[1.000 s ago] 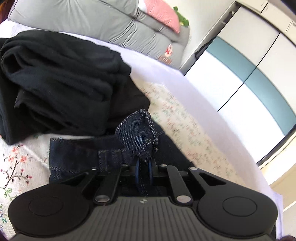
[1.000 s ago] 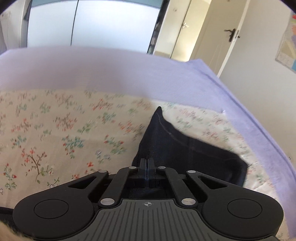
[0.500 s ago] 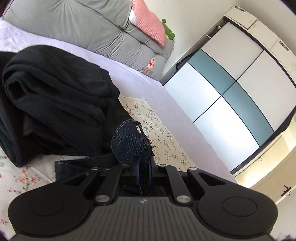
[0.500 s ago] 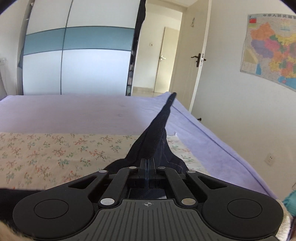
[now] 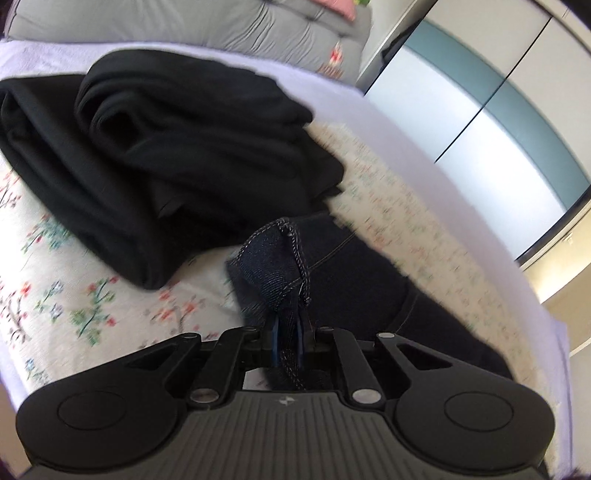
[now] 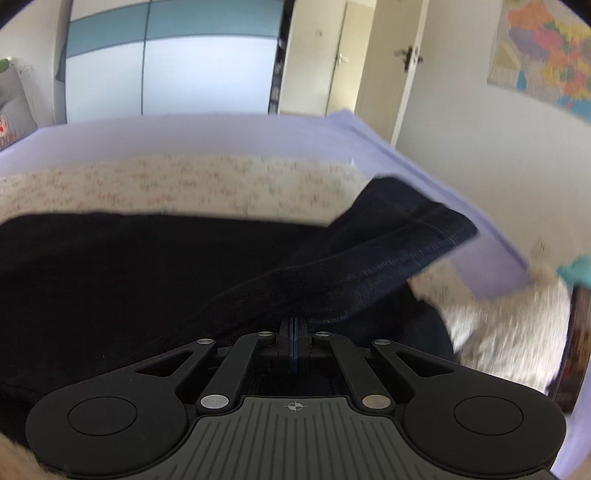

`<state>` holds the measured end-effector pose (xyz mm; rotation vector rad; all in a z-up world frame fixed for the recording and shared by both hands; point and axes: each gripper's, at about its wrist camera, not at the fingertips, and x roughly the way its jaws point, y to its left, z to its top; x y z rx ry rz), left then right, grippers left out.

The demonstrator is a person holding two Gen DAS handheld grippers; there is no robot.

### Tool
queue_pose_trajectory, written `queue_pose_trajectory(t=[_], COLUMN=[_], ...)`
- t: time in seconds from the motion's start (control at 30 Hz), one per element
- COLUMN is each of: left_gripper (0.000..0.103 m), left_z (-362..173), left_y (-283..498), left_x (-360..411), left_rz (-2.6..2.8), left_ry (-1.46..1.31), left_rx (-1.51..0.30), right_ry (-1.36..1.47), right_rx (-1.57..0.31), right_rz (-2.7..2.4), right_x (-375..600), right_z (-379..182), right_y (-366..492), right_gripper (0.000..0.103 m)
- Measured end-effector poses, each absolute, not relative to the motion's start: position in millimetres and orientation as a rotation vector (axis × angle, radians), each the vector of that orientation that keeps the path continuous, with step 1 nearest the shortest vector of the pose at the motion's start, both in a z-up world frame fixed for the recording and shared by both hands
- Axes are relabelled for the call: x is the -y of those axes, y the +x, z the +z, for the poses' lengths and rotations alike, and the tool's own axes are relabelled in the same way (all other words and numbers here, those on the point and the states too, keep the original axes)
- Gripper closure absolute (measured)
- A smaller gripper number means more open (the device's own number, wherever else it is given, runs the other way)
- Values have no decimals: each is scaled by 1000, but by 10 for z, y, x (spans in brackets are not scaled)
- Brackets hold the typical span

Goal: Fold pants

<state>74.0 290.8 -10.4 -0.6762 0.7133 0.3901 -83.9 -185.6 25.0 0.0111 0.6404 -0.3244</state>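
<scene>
Dark blue denim pants (image 5: pixel 354 280) lie on the floral sheet of a bed. My left gripper (image 5: pixel 290 339) is shut on a bunched stitched edge of the pants, which stands up just ahead of the fingers. My right gripper (image 6: pixel 294 334) is shut on another part of the pants (image 6: pixel 369 273); a leg with its hem runs up and to the right, over a wide dark spread of fabric. Both views are blurred by motion.
A pile of folded black clothes (image 5: pixel 177 155) lies just beyond the pants on the floral sheet (image 5: pixel 85 295). Grey pillows (image 5: pixel 229 26) line the head of the bed. The lilac bed edge (image 6: pixel 461 206) is at the right; a wardrobe (image 6: pixel 166 66) and door stand behind.
The right gripper has swung down and left with the pant leg, now low over the spread fabric. The left gripper, still holding its edge, has tilted back down toward the bed.
</scene>
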Motion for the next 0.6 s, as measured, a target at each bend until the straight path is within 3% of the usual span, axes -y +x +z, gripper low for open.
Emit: queue_pose_trajectory(t=[0.17, 0.33, 0.37, 0.43, 0.5, 0.57, 0.6], left_gripper=[38, 21, 13, 1, 0, 0, 0], left_z=[-225, -157, -131, -87, -54, -38, -29], left_y=[825, 765, 738, 676, 653, 642, 638], left_x=[-2854, -2770, -2751, -2708, -2630, -2522, -2462], left_rz=[432, 460, 453, 428, 384, 351, 335], left_ry=[-587, -515, -513, -525, -519, -502, -495], left_rx=[-809, -798, -788, -770, -767, -786, -793], right_ry=[0, -99, -82, -18, 44, 73, 71], right_rx=[-794, -777, -772, -760, -738, -705, -685], right_rz=[-337, -317, -306, -293, -272, -247, -241], right_x=[1929, 1796, 1827, 1914, 1999, 2047, 2056], right_z=[-294, -306, -310, -296, -266, -220, -186], right_y=[-786, -808, -839, -900, -967, -1060, -1109], right_gripper=[103, 98, 97, 89, 68, 52, 50])
